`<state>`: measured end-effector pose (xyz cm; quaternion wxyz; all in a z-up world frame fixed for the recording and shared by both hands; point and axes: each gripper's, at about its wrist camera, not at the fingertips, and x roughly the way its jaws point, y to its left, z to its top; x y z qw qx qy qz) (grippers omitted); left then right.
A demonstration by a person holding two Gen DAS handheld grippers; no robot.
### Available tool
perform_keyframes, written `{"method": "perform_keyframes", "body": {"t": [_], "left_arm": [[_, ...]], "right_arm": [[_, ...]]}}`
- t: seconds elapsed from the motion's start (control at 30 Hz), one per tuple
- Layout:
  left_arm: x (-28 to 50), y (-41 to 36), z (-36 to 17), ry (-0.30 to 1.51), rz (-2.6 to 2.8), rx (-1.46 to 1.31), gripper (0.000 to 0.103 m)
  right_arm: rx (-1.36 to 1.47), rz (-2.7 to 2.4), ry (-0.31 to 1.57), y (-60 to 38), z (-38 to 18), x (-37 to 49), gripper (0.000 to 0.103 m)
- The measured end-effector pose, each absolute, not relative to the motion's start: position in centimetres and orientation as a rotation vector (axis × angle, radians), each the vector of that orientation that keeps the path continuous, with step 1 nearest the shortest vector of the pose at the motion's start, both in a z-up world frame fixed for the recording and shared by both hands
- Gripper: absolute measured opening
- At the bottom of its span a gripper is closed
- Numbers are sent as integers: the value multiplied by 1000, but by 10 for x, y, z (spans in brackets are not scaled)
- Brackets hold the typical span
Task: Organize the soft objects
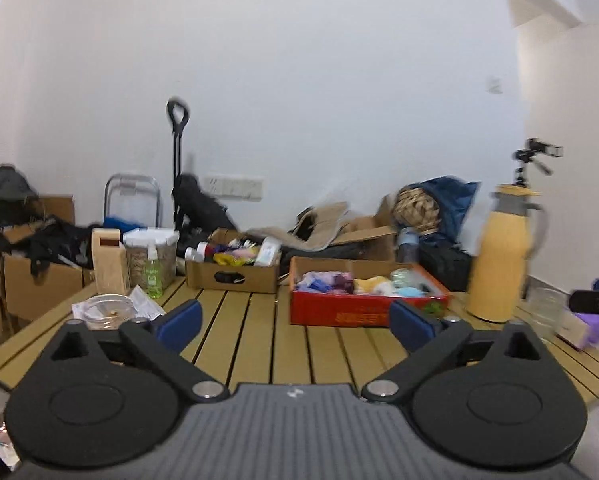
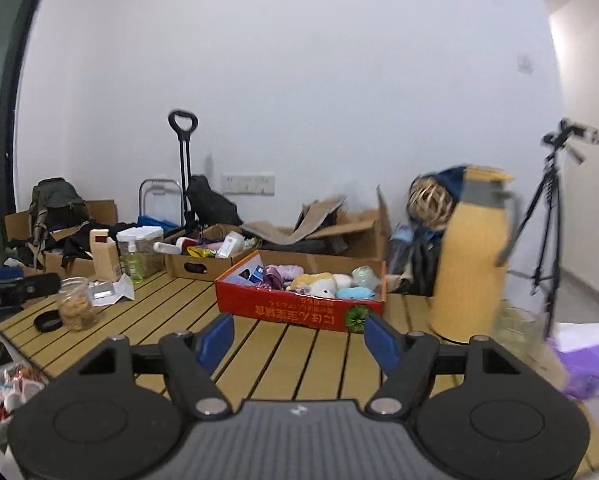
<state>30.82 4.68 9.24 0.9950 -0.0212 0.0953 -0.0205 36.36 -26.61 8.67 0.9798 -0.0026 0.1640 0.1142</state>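
Yellow thermos jug (image 1: 499, 256) upright on slatted wooden table (image 1: 259, 336), near right edge. Green spray bottle (image 1: 154, 272), clear lidded container (image 1: 149, 256) and pale wooden block (image 1: 107, 260) clustered at far left of table. Glass jar (image 2: 75, 304) nearer left edge, black ring (image 2: 48, 322) just beside. Tripod (image 2: 547, 216) on floor at right. Black trolley handle (image 1: 176, 152) against white wall, backpack (image 2: 53, 204) on cardboard boxes at far left.

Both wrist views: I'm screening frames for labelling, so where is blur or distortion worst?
Left wrist view: the tall yellow thermos jug and cluttered boxes smear sideways. Right wrist view: the jug ghosts, the black tripod blurs. Fisheye bends both edges.
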Motion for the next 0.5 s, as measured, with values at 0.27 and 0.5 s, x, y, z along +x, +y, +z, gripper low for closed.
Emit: {"method": "perform_keyframes", "body": {"t": [0.27,0.5], "left_arm": [[162,19,67,136,-59,11,103],[91,8,23,182,-26,-38,103]], "right_arm": [[49,224,270,-267,71,221,90],[-5,130,224,-255,25,115,94]]}}
